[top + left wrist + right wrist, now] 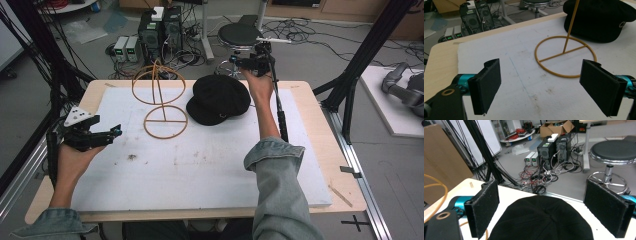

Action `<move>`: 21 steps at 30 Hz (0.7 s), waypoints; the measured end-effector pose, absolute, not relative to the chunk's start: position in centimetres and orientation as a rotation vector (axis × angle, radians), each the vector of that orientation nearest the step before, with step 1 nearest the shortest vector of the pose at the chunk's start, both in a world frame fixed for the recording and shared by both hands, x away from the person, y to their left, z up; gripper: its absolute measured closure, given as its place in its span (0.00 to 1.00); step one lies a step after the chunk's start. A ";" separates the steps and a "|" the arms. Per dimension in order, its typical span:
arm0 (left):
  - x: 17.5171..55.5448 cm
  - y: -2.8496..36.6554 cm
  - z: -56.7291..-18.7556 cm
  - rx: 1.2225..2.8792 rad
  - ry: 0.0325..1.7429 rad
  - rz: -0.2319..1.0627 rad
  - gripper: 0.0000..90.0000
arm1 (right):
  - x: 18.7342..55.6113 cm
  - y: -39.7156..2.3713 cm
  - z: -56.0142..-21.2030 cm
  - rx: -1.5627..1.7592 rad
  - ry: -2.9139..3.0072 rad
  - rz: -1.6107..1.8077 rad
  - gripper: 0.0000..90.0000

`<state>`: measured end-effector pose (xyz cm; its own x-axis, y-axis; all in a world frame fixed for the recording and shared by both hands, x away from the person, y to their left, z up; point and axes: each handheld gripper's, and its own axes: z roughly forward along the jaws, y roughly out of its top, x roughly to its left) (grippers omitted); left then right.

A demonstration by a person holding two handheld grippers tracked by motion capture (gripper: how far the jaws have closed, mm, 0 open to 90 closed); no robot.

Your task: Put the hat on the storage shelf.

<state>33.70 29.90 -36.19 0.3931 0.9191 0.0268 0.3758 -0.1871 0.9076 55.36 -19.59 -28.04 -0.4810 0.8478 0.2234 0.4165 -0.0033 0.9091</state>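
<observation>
The black cap (218, 99) lay on the white board (200, 170) toward the far edge, touching the ring base of the gold wire stand (159, 95). My right gripper (251, 64) hovered at the cap's far rim, jaws spread wide with nothing between them. I judged the grasp was next — I wanted to come down on the soft crown, pinching fabric only, clear of the stand. My left gripper (107, 134) waited well apart, released and empty.

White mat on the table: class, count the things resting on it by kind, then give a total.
Black cap: 1
Gold wire hat stand: 1
Total: 2
</observation>
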 end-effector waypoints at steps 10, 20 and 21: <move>33.5 29.9 -36.1 1.751 1.130 0.757 0.20 | 57.4 -18.1 -31.2 1.360 1.921 1.439 0.15; 33.2 30.0 -36.2 1.752 1.129 0.761 0.20 | 59.4 -17.2 -35.4 1.500 2.000 1.395 0.16; 33.2 30.1 -36.2 1.752 1.130 0.761 0.20 | 59.5 -17.2 -35.6 1.501 2.007 1.388 0.16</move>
<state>33.17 30.08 -36.15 0.3956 0.9180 0.0284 0.3719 -0.1883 0.9090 59.47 -17.17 -35.57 -0.4231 0.8525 0.3069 0.5877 0.0005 0.8091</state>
